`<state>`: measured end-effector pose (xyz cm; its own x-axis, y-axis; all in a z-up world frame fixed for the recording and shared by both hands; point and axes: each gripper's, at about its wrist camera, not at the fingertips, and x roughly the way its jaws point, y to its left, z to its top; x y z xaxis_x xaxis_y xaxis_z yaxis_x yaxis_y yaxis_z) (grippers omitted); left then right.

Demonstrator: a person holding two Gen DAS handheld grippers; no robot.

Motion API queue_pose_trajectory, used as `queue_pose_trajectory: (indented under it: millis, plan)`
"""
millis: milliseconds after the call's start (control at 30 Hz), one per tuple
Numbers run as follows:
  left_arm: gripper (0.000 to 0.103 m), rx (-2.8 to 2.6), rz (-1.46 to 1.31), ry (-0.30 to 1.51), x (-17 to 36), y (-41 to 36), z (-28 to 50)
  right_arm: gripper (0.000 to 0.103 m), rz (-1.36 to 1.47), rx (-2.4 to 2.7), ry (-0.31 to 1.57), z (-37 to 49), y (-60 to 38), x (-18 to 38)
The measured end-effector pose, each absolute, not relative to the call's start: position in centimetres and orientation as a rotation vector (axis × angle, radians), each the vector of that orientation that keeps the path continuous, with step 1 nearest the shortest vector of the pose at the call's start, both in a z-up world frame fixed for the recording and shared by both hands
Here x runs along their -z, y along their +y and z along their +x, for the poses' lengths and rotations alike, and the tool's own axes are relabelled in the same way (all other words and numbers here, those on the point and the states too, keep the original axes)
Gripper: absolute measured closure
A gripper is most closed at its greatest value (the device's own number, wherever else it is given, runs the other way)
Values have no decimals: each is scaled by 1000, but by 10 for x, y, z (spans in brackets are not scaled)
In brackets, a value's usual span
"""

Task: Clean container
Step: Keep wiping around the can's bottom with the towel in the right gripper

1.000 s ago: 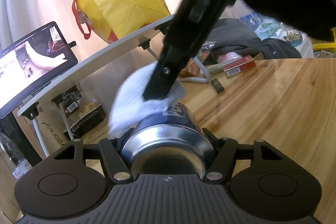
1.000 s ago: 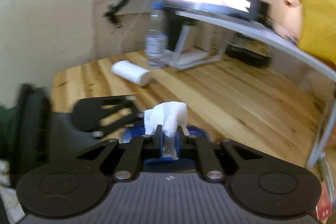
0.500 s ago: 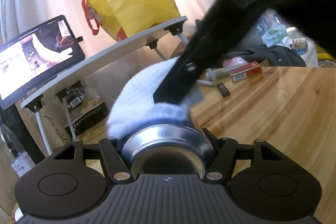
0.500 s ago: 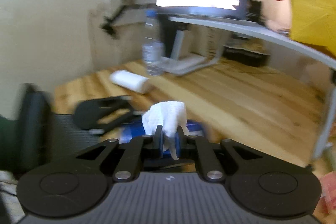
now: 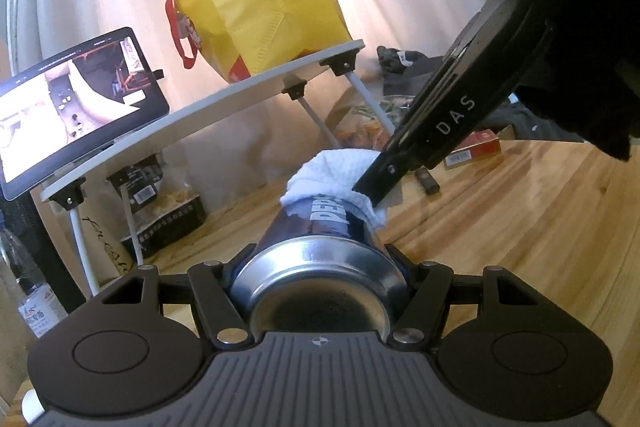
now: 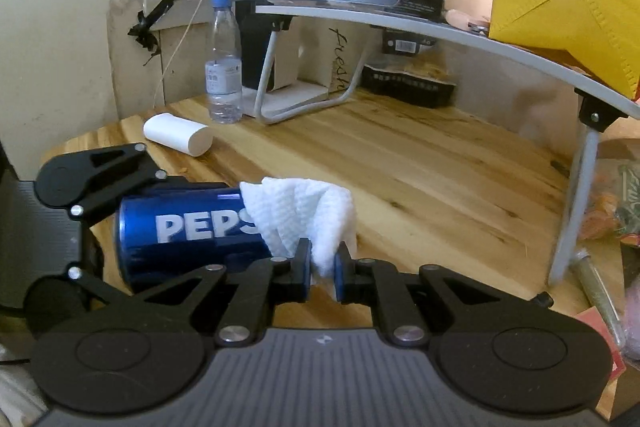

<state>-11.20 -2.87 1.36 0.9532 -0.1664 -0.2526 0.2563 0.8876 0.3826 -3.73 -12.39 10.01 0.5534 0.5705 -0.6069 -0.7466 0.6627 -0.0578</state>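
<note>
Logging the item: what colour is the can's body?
Blue with white lettering on the can; clearest in the right wrist view.

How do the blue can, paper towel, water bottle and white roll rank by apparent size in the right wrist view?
1. Blue can, nearest the camera.
2. Paper towel, close behind; partly hides the can, so that order is unsure.
3. Water bottle, farther off.
4. White roll.

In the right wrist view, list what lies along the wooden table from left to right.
Left gripper → blue Pepsi can → white paper towel → white shelf leg → snack packets.
</note>
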Motion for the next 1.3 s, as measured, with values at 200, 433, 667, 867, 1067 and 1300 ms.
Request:
queue_pose_trajectory:
  millis: [200, 433, 667, 867, 1067, 1300]
  plan:
    - [36, 220, 340, 241, -17, -16, -106, 89, -266, -918, 576, -72, -119, -111]
    - [36, 231, 263, 247, -19, -3, -105, 89, -275, -975, 584, -94, -114, -112]
    - [36, 231, 273, 215, -20, -4, -111, 89, -328, -762, 577, -47, -113, -98]
    - [36, 217, 254, 217, -21, -1, -110, 89, -328, -747, 502, -45, -102, -104]
    - [36, 212, 221, 236, -22, 4, -106, 89, -316, -884, 472, -75, -87, -121]
    - [36, 212, 206, 236, -24, 6, -106, 89, -351, -1000, 467, -119, -77, -124]
